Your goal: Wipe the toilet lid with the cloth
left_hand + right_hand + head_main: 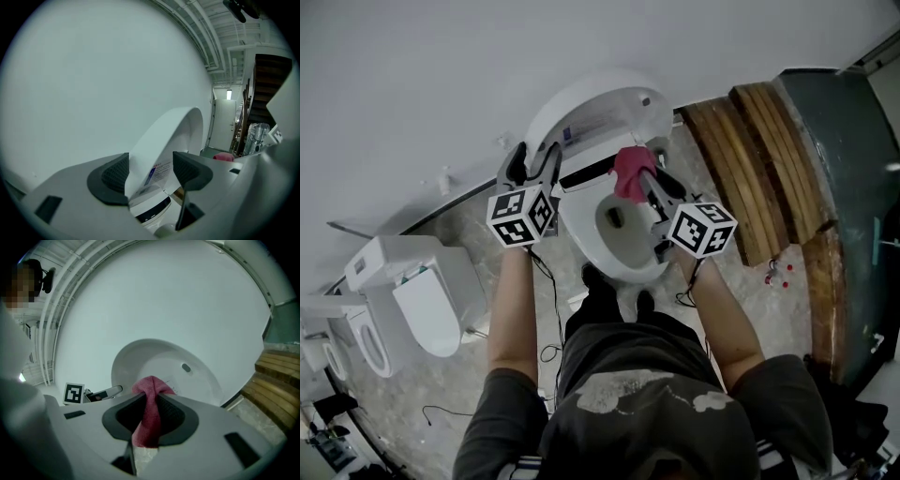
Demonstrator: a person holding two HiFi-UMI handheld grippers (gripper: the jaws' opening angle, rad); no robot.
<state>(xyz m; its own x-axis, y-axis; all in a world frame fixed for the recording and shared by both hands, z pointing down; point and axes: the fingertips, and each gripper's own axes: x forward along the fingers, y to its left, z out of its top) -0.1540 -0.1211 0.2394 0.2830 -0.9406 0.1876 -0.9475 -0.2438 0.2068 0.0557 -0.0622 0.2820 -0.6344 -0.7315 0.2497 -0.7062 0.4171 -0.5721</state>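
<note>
R: right gripper [639, 180] pinches pink cloth [628, 172] at 12 o'clock of bowl [623, 246], near raised toilet lid [600, 103] | L: left gripper [534, 157] wide, astride lid's 9 o'clock edge | Risk: loosely bunched cloth may slip out under wiping pressure.

we find the toilet lid [609, 108] upright behind the seat [579, 230], the cloth [630, 173] in the right gripper [150, 412] before it, another toilet [427, 300] left, wooden steps [750, 169] right.

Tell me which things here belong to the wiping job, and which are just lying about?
For the job:
toilet lid
cloth
right gripper, shut on the cloth
left gripper, open at the lid's edge

Lying about:
second toilet
wooden steps
</note>
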